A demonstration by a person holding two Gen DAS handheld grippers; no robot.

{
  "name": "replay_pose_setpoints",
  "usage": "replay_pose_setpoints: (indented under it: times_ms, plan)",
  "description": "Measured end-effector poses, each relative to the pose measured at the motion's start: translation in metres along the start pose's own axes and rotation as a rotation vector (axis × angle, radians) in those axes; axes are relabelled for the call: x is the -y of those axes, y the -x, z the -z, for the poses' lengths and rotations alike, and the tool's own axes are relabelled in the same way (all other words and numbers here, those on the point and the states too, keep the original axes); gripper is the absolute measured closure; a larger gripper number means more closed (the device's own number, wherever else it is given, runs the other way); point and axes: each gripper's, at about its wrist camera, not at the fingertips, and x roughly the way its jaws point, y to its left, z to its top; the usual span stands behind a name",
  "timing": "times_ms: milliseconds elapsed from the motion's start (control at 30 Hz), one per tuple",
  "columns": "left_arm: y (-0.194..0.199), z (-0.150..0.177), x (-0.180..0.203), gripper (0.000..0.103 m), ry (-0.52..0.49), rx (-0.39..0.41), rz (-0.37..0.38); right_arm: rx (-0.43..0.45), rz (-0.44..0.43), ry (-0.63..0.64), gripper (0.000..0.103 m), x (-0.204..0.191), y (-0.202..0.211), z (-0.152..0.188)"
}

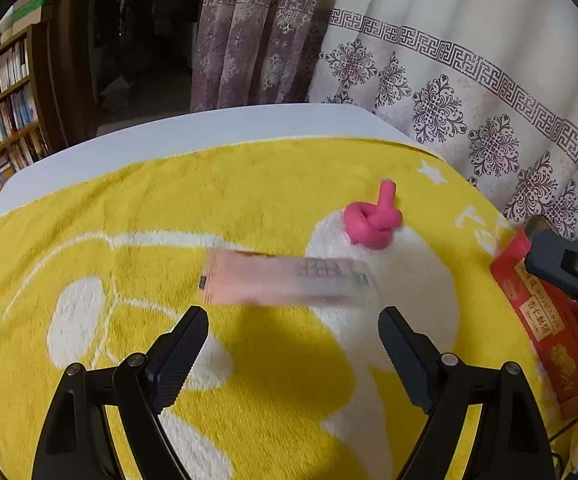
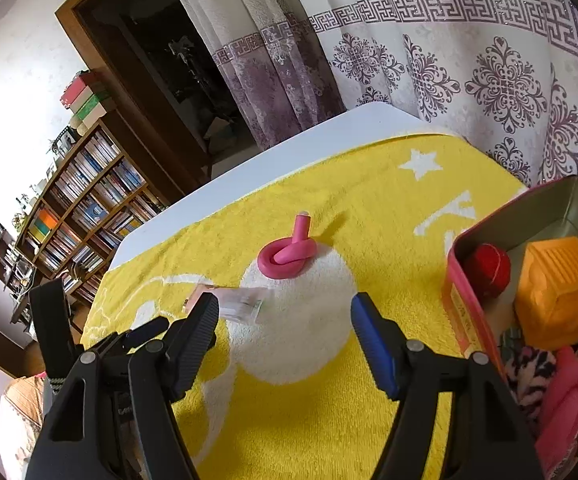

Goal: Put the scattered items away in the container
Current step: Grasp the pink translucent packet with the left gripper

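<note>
Your left gripper (image 1: 293,320) jaws gape, empty | flat pink paper sachet (image 1: 285,280) lies just ahead, flat for pinching | right gripper (image 2: 285,312) jaws gape, empty, beside red metal tin (image 2: 465,320).

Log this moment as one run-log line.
left gripper open, over sachet | right gripper open | pink knot on towel | tin part-filled

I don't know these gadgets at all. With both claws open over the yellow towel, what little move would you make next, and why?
Probably ease the left claw forward and down over the flat pink sachet. Its jaws are open and empty, and the sachet lies loose on the yellow towel just ahead of them. The pink knotted tube is also still outside the tin, which already holds other items.
</note>
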Motion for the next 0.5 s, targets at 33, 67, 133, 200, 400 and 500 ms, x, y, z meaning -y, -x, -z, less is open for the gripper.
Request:
replay_pose_setpoints:
  times_ms: [33, 67, 133, 200, 400, 500]
  plan:
    - [-0.001, -0.001, 0.000, 0.014, -0.001, 0.003, 0.007, -0.003, -0.001, -0.002, 0.030, 0.001, -0.002, 0.000]
    - [-0.002, -0.002, 0.001, 0.010, -0.005, 0.005, 0.014, -0.005, -0.001, -0.006, 0.030, 0.002, -0.004, 0.000]
    - [-0.003, -0.005, 0.003, 0.001, -0.014, 0.023, 0.018, -0.008, -0.001, -0.015, 0.031, 0.004, -0.006, 0.000]
    - [-0.005, -0.008, 0.006, 0.001, -0.029, 0.034, 0.016, -0.011, -0.001, -0.021, 0.031, 0.006, -0.009, 0.000]
    - [-0.020, -0.018, 0.012, 0.001, -0.062, 0.025, -0.007, -0.019, -0.006, -0.030, 0.031, 0.009, -0.014, 0.001]
    - [-0.029, -0.020, 0.012, 0.001, -0.056, 0.006, -0.019, -0.019, -0.010, -0.033, 0.031, 0.011, -0.015, 0.001]
